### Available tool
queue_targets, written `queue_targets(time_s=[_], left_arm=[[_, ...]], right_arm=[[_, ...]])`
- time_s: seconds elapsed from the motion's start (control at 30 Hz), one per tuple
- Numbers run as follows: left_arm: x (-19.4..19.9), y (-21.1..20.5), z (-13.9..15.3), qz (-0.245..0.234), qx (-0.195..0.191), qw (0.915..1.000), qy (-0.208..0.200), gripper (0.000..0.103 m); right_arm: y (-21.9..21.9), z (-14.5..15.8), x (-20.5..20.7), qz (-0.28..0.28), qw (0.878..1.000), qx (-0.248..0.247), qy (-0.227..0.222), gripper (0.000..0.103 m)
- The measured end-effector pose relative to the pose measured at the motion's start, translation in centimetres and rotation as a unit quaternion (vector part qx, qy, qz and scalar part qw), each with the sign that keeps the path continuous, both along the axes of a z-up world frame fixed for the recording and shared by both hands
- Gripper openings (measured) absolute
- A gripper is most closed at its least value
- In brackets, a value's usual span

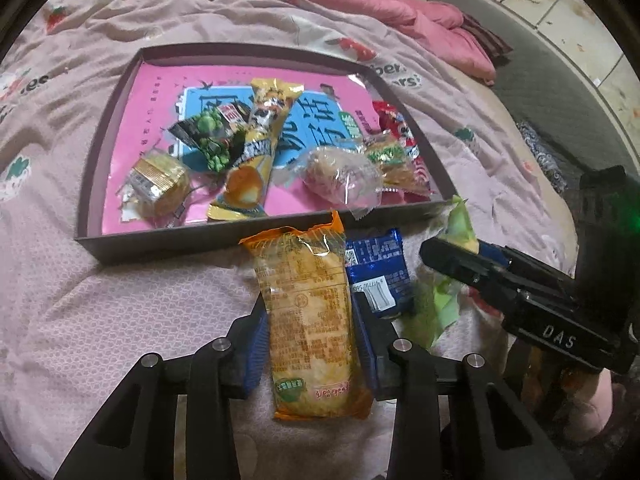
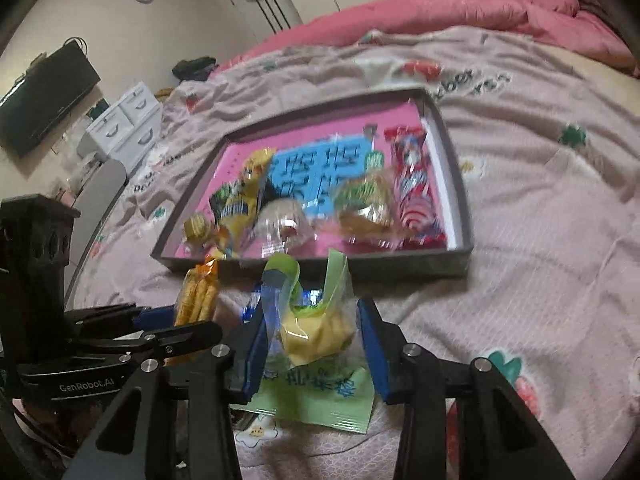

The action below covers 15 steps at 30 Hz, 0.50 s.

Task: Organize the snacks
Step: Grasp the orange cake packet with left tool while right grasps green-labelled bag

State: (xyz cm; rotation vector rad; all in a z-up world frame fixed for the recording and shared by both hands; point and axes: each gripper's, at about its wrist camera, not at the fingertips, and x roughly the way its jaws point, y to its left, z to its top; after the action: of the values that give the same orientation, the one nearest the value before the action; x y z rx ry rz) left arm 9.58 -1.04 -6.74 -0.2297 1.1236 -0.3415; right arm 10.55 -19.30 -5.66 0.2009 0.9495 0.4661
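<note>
**Both grippers on packets beside the tray**

The left gripper (image 1: 310, 344) clamps the orange snack packet (image 1: 310, 312) on the bed, just short of the tray (image 1: 160, 242). The right gripper (image 2: 312, 340) straddles the green packet (image 2: 316, 332), jaws apparently not yet closed, likely both bound for the tray.

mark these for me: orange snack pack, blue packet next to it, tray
orange snack pack (image 1: 310, 320): left wrist view, middle of the wrapper, between the fingers.
blue packet (image 1: 376, 266): left wrist view, its printed back.
tray (image 1: 168, 238): left wrist view, near wall.
</note>
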Motion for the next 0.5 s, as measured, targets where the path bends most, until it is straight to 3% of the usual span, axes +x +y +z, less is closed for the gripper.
queue_targets(time_s=[0.17,0.5], left_arm=[[-0.2,1.1,1.9,0.014,-0.004,0.9995,-0.027,0.040],[0.6,3.5,5.2,0.056,0.034,0.9938,-0.090,0.040]], right_arm=[[-0.4,1.4,0.0,-0.010,0.999,0.004,-0.038,0.043],[-1.3,3.4,0.6,-0.027,0.995,0.010,-0.091,0.043]])
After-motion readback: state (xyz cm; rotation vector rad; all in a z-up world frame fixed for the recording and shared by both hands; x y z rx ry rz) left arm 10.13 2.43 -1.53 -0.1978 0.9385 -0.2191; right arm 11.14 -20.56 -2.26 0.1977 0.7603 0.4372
